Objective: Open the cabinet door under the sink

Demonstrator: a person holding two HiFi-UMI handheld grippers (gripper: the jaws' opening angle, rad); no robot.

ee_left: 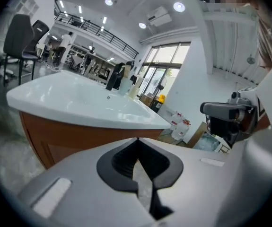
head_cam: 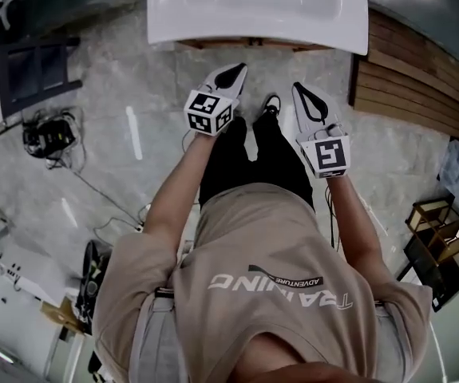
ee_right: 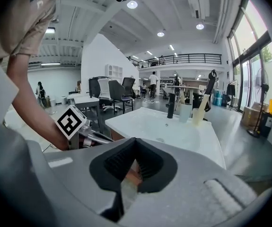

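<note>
A white sink [head_cam: 257, 10] sits on a brown wooden cabinet [ee_left: 55, 136], of which only a thin strip [head_cam: 245, 45] shows under the basin in the head view. The cabinet front looks closed. My left gripper [head_cam: 233, 72] hovers just in front of the sink's edge with its jaw tips together and nothing between them. My right gripper [head_cam: 301, 90] hangs beside it to the right, a little further back, also shut and empty. In the left gripper view the gripper [ee_left: 136, 140] points at the cabinet below the basin. In the right gripper view the gripper [ee_right: 135, 140] faces the sink [ee_right: 173, 129].
A slatted wooden panel [head_cam: 413, 70] lies right of the sink. Cables [head_cam: 49, 134] and a dark chair [head_cam: 33, 70] are on the floor at left, small wooden frames [head_cam: 441, 230] at right. Bottles [ee_left: 119, 79] and a black faucet [ee_right: 171, 105] stand on the basin.
</note>
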